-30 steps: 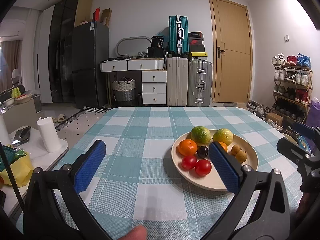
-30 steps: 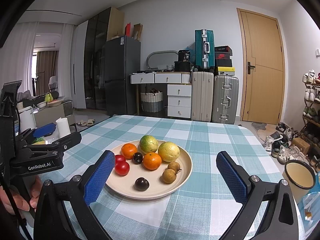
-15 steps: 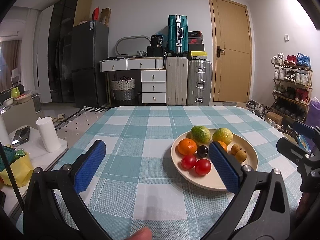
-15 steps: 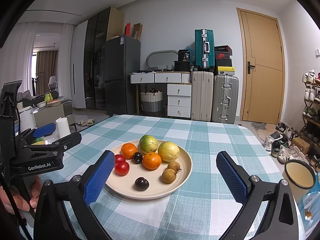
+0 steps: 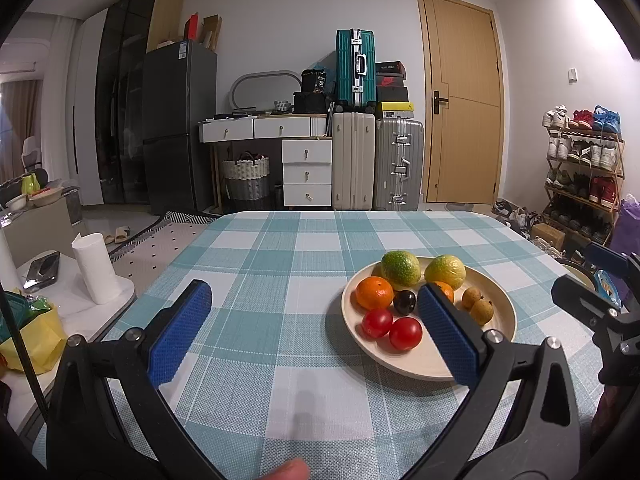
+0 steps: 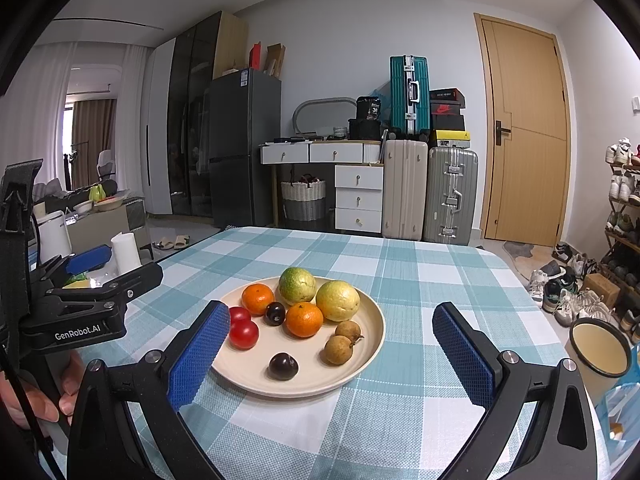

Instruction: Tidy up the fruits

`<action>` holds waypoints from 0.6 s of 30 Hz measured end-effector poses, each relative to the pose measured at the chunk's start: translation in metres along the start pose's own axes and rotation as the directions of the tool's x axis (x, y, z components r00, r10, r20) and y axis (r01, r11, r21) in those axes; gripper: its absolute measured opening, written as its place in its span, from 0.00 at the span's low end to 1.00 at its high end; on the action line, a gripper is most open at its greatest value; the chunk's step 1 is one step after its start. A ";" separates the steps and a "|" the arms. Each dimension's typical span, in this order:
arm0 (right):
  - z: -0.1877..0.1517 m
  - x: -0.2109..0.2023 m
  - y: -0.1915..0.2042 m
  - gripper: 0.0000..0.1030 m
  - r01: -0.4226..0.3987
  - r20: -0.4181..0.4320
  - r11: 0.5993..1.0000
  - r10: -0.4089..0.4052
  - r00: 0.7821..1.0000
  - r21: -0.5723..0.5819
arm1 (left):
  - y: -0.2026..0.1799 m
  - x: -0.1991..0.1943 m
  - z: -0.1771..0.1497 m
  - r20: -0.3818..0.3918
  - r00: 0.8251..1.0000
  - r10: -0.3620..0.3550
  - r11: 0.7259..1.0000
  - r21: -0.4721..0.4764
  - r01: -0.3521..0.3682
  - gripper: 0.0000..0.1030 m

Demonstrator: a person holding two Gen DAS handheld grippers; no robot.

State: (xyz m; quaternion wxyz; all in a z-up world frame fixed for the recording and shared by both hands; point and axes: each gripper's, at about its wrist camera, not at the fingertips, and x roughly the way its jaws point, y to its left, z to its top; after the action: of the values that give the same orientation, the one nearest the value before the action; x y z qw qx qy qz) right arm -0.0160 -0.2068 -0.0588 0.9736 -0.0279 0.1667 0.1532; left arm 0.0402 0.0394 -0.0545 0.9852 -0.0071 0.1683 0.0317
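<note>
A cream plate (image 6: 374, 344) sits on the checked tablecloth (image 6: 400, 272). On it lie a green citrus (image 6: 297, 285), a yellow citrus (image 6: 337, 301), two oranges (image 6: 304, 319), two red tomatoes (image 6: 243, 334), two dark plums (image 6: 283, 366) and two brown longans (image 6: 337, 350). My right gripper (image 6: 330, 312) hovers open just in front of the plate, holding nothing. My left gripper (image 5: 314, 300) is open and empty over bare cloth, left of the plate (image 5: 506, 312); its right finger hides part of one orange. Each gripper shows at the edge of the other's view.
A metal mug (image 6: 600, 350) stands off the table's right side. To the left, a white side table holds a paper roll (image 5: 94, 272) and a yellow bag (image 5: 32, 336). Behind the table are suitcases (image 5: 376, 164), a door and a shoe rack (image 5: 580, 172).
</note>
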 end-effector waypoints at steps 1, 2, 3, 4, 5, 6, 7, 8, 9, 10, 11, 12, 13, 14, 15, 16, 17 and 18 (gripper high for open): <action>0.000 0.000 0.000 1.00 0.000 0.001 1.000 0.000 1.000 0.000 | 0.000 0.000 -0.001 0.000 1.000 0.000 1.000 0.000 0.000 1.00; -0.001 0.000 -0.001 1.00 0.001 0.002 1.000 -0.001 1.000 0.000 | 0.000 0.000 0.000 -0.001 1.000 0.001 1.000 0.000 -0.001 1.00; -0.001 0.000 -0.001 1.00 0.001 0.001 1.000 -0.001 1.000 0.001 | 0.000 0.000 0.000 -0.002 1.000 0.001 1.000 0.000 -0.001 1.00; -0.001 0.000 -0.001 1.00 0.001 0.001 1.000 -0.001 1.000 0.001 | 0.000 0.000 0.000 -0.003 1.000 0.002 1.000 -0.001 -0.002 1.00; -0.001 0.000 -0.001 1.00 0.001 0.001 1.000 -0.001 1.000 0.001 | 0.000 0.000 0.000 -0.002 1.000 0.001 1.000 -0.001 -0.001 1.00; -0.001 0.000 -0.001 1.00 0.001 0.001 1.000 -0.001 1.000 0.000 | 0.000 0.000 -0.001 -0.002 1.000 0.002 1.000 -0.003 -0.002 1.00; -0.001 0.000 -0.001 1.00 0.001 0.002 1.000 -0.001 1.000 0.000 | 0.000 0.000 -0.001 0.000 1.000 0.001 1.000 -0.003 -0.001 1.00; -0.001 -0.001 -0.001 1.00 0.001 0.003 1.000 -0.001 1.000 0.000 | 0.000 0.000 0.000 0.001 1.000 0.000 1.000 -0.001 0.000 1.00; -0.001 0.000 -0.001 1.00 0.001 0.003 1.000 -0.001 1.000 0.001 | 0.000 0.000 0.000 0.000 1.000 -0.001 1.000 0.001 0.001 1.00; -0.001 0.000 -0.001 1.00 0.001 0.002 1.000 -0.001 1.000 0.001 | 0.000 0.001 0.000 0.000 1.000 -0.001 1.000 0.002 0.001 1.00; -0.001 0.000 -0.001 1.00 0.001 0.003 1.000 -0.001 1.000 0.001 | 0.000 0.001 0.000 -0.002 1.000 0.000 1.000 0.002 0.001 1.00; -0.001 0.000 -0.001 1.00 0.001 0.002 1.000 -0.001 1.000 0.001 | 0.001 0.001 0.000 -0.003 1.000 0.001 1.000 0.001 -0.001 1.00; -0.001 0.000 -0.001 1.00 0.001 0.001 1.000 -0.001 1.000 0.000 | 0.000 0.000 -0.001 -0.003 1.000 0.001 1.000 0.000 -0.001 1.00; -0.001 0.000 -0.001 1.00 0.001 0.001 1.000 -0.001 1.000 0.001 | 0.000 0.000 0.000 -0.001 1.000 0.000 1.000 0.000 0.000 1.00; -0.001 0.000 -0.001 1.00 0.001 0.002 1.000 -0.001 1.000 0.000 | 0.000 0.000 0.000 0.000 1.000 0.000 1.000 0.000 0.000 1.00; -0.001 0.000 -0.001 1.00 0.001 0.003 1.000 -0.001 1.000 0.000 | 0.000 0.000 0.000 -0.001 1.000 0.000 1.000 0.000 0.000 1.00; -0.001 0.000 -0.001 1.00 0.001 0.002 1.000 -0.001 1.000 0.001 | 0.000 0.000 0.000 -0.001 1.000 0.000 1.000 0.000 0.000 1.00; -0.001 0.000 -0.001 1.00 0.000 0.002 1.000 0.000 1.000 0.001 | 0.000 0.000 0.000 -0.002 1.000 0.000 1.000 0.000 0.000 1.00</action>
State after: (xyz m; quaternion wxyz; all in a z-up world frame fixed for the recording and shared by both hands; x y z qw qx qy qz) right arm -0.0162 -0.2075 -0.0596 0.9738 -0.0274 0.1657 0.1532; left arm 0.0405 0.0398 -0.0548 0.9850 -0.0072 0.1692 0.0318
